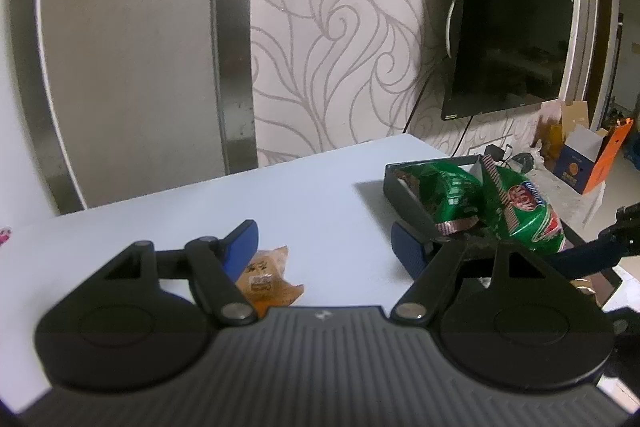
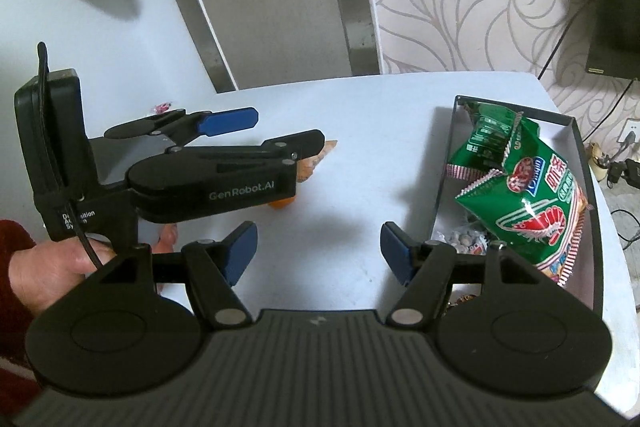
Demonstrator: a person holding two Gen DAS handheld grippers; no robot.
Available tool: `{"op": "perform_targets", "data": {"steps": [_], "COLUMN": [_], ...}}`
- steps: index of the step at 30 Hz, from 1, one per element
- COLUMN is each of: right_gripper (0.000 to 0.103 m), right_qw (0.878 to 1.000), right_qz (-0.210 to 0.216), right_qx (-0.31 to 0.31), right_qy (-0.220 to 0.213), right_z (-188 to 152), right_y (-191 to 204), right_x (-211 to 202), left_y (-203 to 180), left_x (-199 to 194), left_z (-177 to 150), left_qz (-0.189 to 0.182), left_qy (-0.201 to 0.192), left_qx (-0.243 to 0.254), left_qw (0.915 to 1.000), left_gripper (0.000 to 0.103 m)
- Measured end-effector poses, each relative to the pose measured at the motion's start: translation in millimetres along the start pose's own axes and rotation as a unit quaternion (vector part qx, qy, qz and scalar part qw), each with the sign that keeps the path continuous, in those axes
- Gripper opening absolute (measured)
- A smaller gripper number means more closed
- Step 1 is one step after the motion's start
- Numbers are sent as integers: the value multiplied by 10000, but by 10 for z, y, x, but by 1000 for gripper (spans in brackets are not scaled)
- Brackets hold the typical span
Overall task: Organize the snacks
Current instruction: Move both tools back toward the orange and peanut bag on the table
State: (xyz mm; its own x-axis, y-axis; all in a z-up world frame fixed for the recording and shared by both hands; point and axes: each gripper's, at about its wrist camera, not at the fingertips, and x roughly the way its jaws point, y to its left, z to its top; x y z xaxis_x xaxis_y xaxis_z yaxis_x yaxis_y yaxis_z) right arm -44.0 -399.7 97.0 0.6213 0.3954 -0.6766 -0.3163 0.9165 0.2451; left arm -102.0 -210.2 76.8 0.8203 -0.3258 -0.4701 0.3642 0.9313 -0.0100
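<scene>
the left claw (image 2: pixel 256 131) stands wide with nothing between its blue pads — it hangs low over the desk (image 2: pixel 340 107), seemingly lined up on the orange snack packet (image 1: pixel 269 277), which lies flat just beside its left pad. the packet's long axis appears to run away from the left wrist camera, its narrower end pointing toward the wall, though the claw hides part of it. the right claw (image 2: pixel 318 253) is also wide and empty, over bare desk next to the dark tray (image 2: pixel 576 131). the tray at the desk's right edge already holds two green chip bags (image 2: pixel 528 199), heaped and tilted, with small wrapped sweets (image 2: pixel 466 241) beneath — likely the collecting place. a tiny pink sweet (image 2: pixel 162 107) lies well apart, at the far left.
</scene>
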Motion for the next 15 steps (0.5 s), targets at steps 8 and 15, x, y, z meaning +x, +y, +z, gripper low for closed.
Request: {"op": "perform_targets", "data": {"steps": [8,15], "right_gripper": [73,73], "right_qw": [9999,9997], "right_qz": [7,-29], "right_qx": [-109,-132], "right_qy": [73,179], "right_z": [75,128], "right_y": [-16,-60], "right_x": [108,259], "left_y": [255,361], "left_x": [59,221], "left_z": [-284,-443], "left_qz": [340,335], "left_qy": [290,529], "left_qx": [-9,-94], "left_qw": [9990,9980], "left_gripper": [75,74]}}
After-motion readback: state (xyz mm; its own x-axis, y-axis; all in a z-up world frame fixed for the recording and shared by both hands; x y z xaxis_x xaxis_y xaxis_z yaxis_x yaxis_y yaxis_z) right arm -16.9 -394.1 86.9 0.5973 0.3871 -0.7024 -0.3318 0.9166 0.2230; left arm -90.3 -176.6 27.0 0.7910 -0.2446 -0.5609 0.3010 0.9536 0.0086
